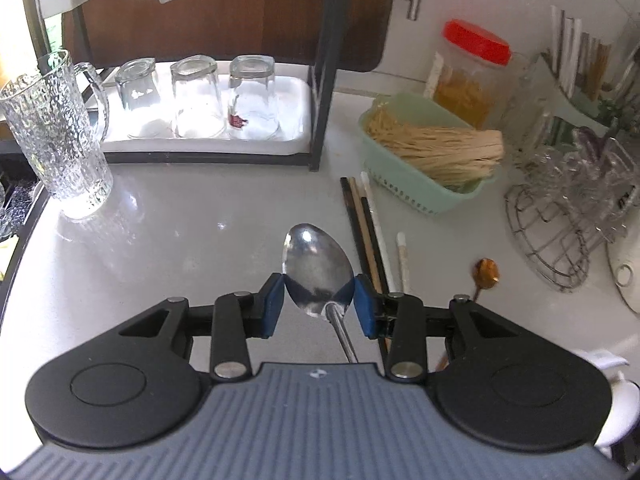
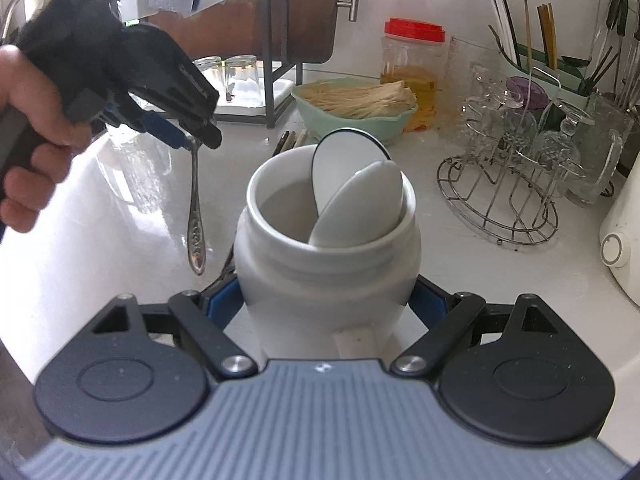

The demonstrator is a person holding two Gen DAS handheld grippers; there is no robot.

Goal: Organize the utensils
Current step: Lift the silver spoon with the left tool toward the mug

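The left gripper (image 1: 319, 300) pinches the hard, shiny, slippery spoon (image 1: 316, 270) by its bowl above the counter, while the right gripper (image 2: 326, 300) hugs the heavy, breakable white jar (image 2: 326, 256).

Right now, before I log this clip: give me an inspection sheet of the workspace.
Surface: pale glossy counter, dry as far as visible.
Job's things: metal spoon held off the counter by its bowl; white ceramic jar holds two white spoons; chopsticks and a small brown spoon lie loose.
Clutter: glass pitcher, green basket, wire rack.
Grippers: left gripper grips the metal spoon; right gripper clamps the jar.
Cables: nothing seen.
Surroundings: three upturned glasses on a tray, red-lidded jar.
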